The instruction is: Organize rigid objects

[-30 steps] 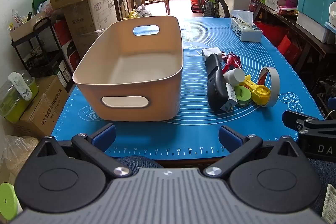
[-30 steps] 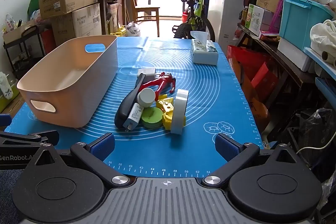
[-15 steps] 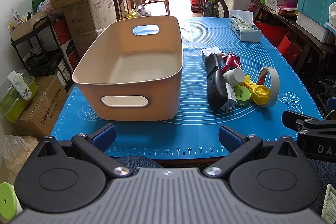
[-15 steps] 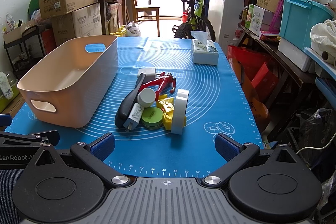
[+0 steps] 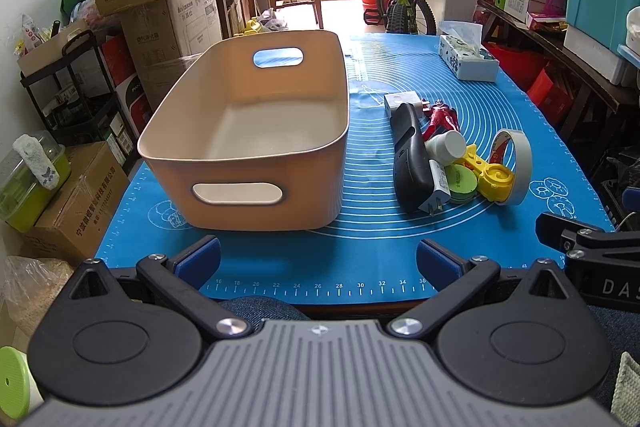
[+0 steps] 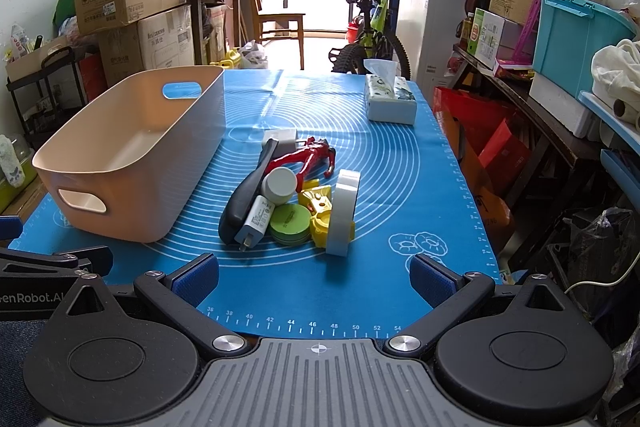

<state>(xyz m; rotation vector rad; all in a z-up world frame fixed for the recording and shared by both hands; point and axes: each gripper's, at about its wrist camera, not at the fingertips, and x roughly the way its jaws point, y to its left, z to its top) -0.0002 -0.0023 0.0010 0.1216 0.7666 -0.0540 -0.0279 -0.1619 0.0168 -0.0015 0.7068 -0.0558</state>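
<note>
The blue silicone mat [image 6: 400,155] covers the table, and on its left side sits the big beige bin [image 5: 248,163], empty, with handle cut-outs at its near and far ends. To the right of it, well apart from its wall, my pile of rigid things lies bunched together: a long black handled tool [image 6: 244,203] on the left, a red toy figure [image 6: 308,157] at the far end next to a white charger block [image 6: 282,141], a roll of white tape [image 6: 342,211] standing on edge on the right, a yellow plastic piece [image 6: 318,207] touching it, then a white cap [image 6: 279,183], a green round tin [image 6: 291,223] and a small white plug adapter [image 6: 254,225] at the near edge.

My left gripper [image 5: 318,259] and right gripper [image 6: 314,277] both hang spread wide at the near edge of the mat, holding nothing.

I reckon nothing is sorted yet. The pieces overlap, so pinching one may drag its neighbours, and the upright tape looks ready to topple or roll off the right edge if I nudge it
</note>
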